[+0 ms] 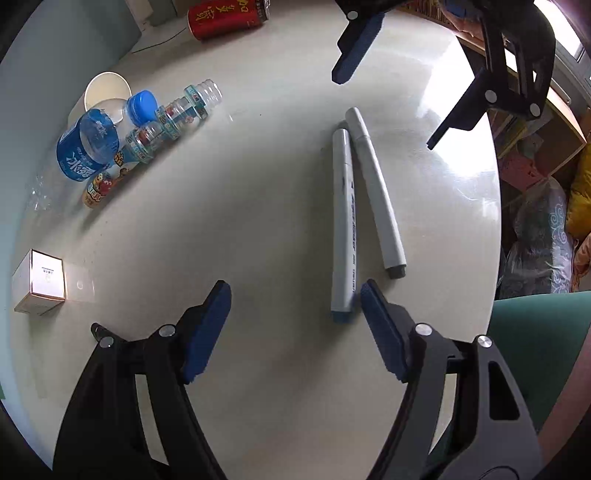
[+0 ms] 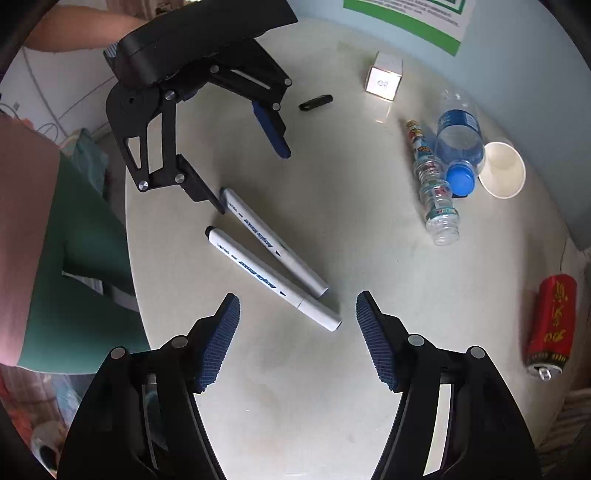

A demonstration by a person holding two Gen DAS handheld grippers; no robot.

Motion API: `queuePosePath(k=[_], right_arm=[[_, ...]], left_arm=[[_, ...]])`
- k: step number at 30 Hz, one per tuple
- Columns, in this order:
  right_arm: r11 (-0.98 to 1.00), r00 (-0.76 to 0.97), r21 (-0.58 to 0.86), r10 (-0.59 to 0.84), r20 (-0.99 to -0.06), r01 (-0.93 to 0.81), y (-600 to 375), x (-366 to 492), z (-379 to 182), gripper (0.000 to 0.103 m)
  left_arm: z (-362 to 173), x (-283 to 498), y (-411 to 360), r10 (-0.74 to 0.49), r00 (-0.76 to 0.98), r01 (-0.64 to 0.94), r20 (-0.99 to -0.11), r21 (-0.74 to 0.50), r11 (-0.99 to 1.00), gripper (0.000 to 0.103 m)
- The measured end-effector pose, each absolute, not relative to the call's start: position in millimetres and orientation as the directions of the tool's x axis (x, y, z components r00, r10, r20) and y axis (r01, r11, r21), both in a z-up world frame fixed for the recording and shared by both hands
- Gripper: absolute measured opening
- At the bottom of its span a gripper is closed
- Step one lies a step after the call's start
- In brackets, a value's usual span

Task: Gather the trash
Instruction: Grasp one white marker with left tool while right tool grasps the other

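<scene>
markers (image 1: 347, 221) just beside left tool (image 1: 295, 302)

We seem to be in a lived-in home room, perhaps a bedroom or a child's corner. We see a round, glossy off-white desk (image 1: 258, 229) set against a pale blue wall (image 2: 517, 55) that carries a green-bordered paper notice (image 2: 413, 18). Beside the desk stand open wooden shelf cubbies (image 1: 546, 129) stuffed with coloured things we cannot make out, and below them lie patterned fabric bundles in clear plastic bags (image 1: 543, 243) and a yellow cushion-like lump (image 1: 580, 199). On the desk lie everyday leftovers: a red drink can (image 2: 550, 325), crushed clear plastic bottles (image 2: 439, 192), a white paper cup (image 2: 502, 170) and two grey marker pens (image 2: 273, 258).
</scene>
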State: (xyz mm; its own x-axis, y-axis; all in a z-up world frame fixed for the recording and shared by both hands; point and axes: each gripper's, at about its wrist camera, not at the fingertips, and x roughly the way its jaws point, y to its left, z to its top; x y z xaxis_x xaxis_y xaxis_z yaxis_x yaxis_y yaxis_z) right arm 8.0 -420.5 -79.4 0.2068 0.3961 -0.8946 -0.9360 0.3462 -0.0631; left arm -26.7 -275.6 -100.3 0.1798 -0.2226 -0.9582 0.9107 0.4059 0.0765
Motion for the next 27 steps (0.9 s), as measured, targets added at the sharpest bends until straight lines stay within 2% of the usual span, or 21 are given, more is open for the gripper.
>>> queuePosePath(k=[3,4,5,11,13,16,19,23,25,27], right_arm=[[0.263,0.157,-0.052,0.396,-0.905,-0.963,-421,16,-88,0.063],[0.241,0.142,-0.047,0.395,-0.907,-0.969,-421,17,-91,0.057],[0.222,0.129,-0.041,0.396,-0.909,-0.974,-422,18,-94,0.045],[0.136,0.108,-0.057,0.413,-0.904,-0.989,-426,5,-104,0.032],[0.131,0.109,-0.058,0.420,-0.901,-0.990,-427,4,-104,0.029],[0.108,0.111,-0.071,0.430,-0.896,-0.992,-427,-4,-103,0.018],[0.090,0.131,-0.102,0.420,-0.898,-0.991,-423,-7,-105,0.016],[0.098,0.117,-0.085,0.397,-0.910,-0.992,-425,-6,-105,0.014],[0.118,0.105,-0.063,0.390,-0.915,-0.991,-429,-6,-104,0.014],[0.148,0.085,-0.028,0.398,-0.913,-0.989,-433,-6,-100,0.014]], left_arm=[[-102,-20,-283,-0.229,0.175,0.893,-0.957,0.056,0.447,0.071],[-102,-18,-286,-0.235,0.171,0.887,-0.957,0.046,0.459,0.071],[-102,-16,-288,-0.237,0.170,0.882,-0.957,0.040,0.469,0.071],[-104,-14,-297,-0.239,0.184,0.854,-0.953,0.035,0.519,0.070],[-104,-10,-306,-0.249,0.178,0.849,-0.952,0.020,0.529,0.063],[-102,-16,-315,-0.254,0.186,0.854,-0.949,0.028,0.519,0.055],[-102,-18,-320,-0.251,0.193,0.856,-0.949,0.038,0.515,0.053],[-102,-20,-324,-0.274,0.168,0.864,-0.947,0.008,0.504,0.035],[-102,-22,-326,-0.269,0.166,0.869,-0.949,0.012,0.495,0.020],[-101,-20,-327,-0.275,0.145,0.864,-0.950,-0.014,0.504,0.013]])
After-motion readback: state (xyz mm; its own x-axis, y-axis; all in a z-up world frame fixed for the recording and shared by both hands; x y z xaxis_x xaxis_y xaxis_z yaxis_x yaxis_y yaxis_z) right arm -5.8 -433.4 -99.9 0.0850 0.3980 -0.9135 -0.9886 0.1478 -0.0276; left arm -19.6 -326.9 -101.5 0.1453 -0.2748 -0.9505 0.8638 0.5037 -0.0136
